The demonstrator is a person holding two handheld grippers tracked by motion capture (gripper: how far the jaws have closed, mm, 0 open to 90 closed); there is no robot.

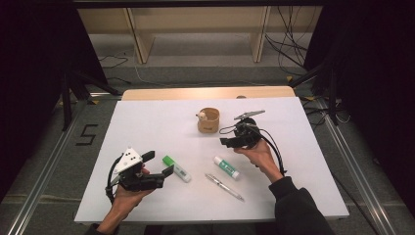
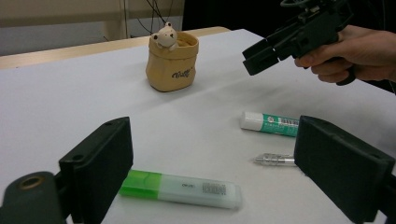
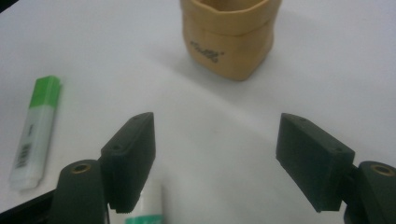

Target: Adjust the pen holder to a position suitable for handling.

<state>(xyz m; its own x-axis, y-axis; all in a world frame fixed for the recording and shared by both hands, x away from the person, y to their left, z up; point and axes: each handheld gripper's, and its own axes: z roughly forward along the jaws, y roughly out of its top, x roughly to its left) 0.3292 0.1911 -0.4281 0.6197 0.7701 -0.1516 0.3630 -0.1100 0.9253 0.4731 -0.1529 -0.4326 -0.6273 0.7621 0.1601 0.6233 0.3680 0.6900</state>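
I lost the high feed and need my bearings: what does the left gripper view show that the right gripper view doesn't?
Left gripper view alone: a clear silver-tipped pen, the small bear figure on the pot's rim, and the right hand-held gripper, jaws apart with nothing between them. Right gripper view alone: nothing extra. Both: the tan sack-shaped pot, the green-capped highlighter, the white-and-green glue stick, the white table.

From above, we saw a white surface (image 1: 147, 122). Our left gripper (image 1: 164, 167) hovered open beside a green highlighter (image 1: 176, 169). Our right gripper (image 1: 226, 137) hung open near a tan pot (image 1: 209, 120). A glue stick (image 1: 226, 167) and pen (image 1: 224, 187) lay between our hands.
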